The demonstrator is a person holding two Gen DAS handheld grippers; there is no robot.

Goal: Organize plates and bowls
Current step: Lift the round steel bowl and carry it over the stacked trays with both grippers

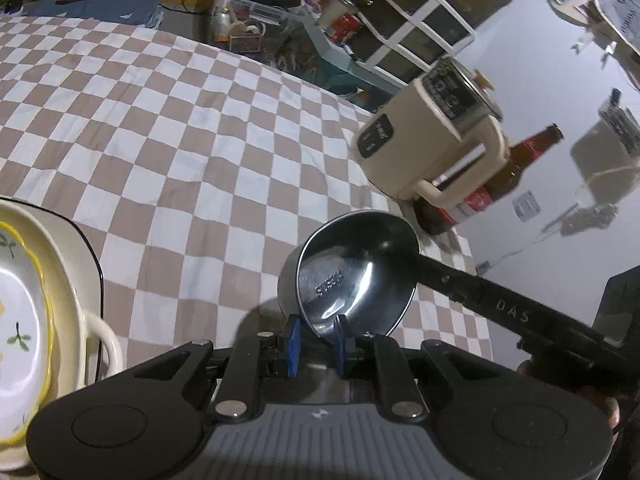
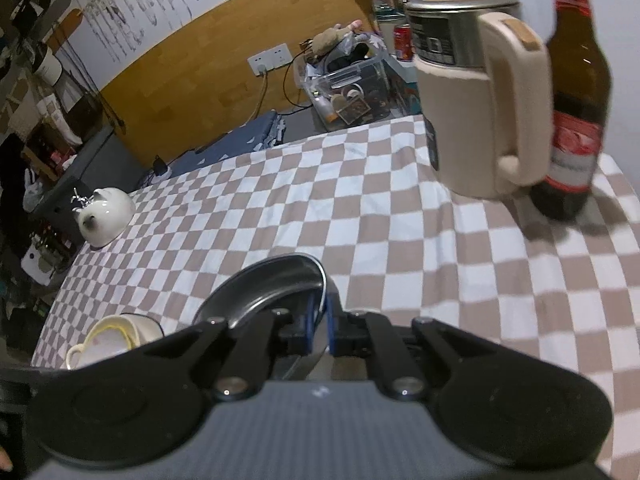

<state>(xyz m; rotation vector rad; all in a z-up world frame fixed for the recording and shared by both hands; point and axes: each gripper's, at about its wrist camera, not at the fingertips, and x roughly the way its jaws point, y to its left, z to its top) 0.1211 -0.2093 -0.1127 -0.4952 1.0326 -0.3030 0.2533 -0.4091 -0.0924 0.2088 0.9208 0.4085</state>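
Bowl (image 1: 356, 276), the shiny metal one, sits low in the middle of both views, held up over the checked desk (image 1: 180, 140); I should carry it slow and level to the stacked dishes (image 1: 24, 312) at the lower left and set it in softly. My left fingers (image 1: 294, 340) pinch its near rim, narrow. My right fingers (image 2: 310, 320) pinch the other edge, nearly shut, and both point slanting down.
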